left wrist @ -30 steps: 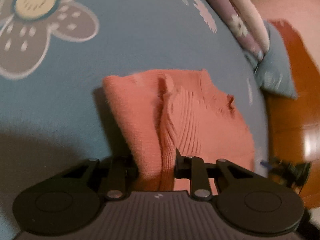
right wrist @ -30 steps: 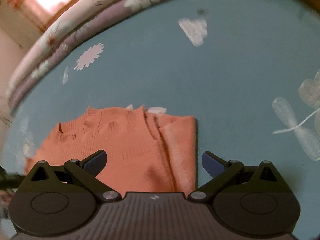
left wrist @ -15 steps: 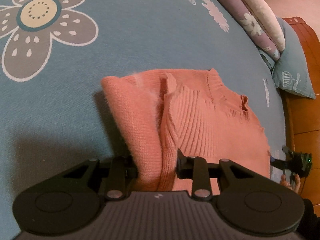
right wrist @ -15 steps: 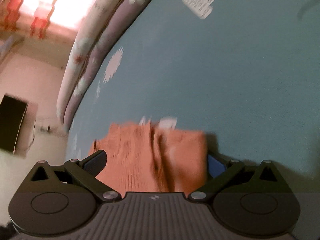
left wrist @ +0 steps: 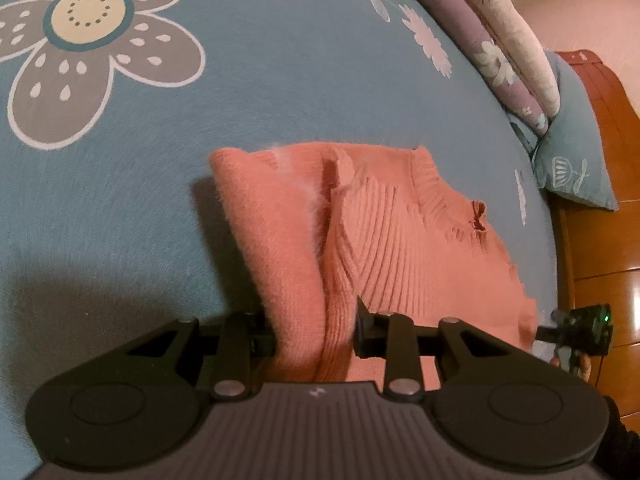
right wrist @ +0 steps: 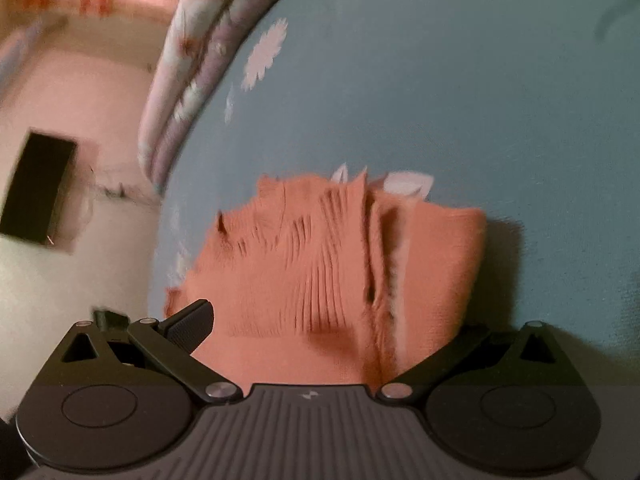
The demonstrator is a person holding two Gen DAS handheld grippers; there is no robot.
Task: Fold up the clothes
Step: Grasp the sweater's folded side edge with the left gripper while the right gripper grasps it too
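Sweater (left wrist: 400, 248) on bed (left wrist: 280, 80), partly folded, one side doubled over.
Left gripper (left wrist: 316, 332) pinched near edge; right gripper (right wrist: 332, 332) spread wide over it; more folds looked left.

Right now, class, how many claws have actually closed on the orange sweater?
1. The left claw pinches a raised fold of the orange sweater. The right claw is open around the sweater's near edge, gripping nothing.

My right gripper (right wrist: 320, 332) stands spread wide around the folded orange sweater (right wrist: 320, 272) lying on the blue bedsheet (right wrist: 460, 80).
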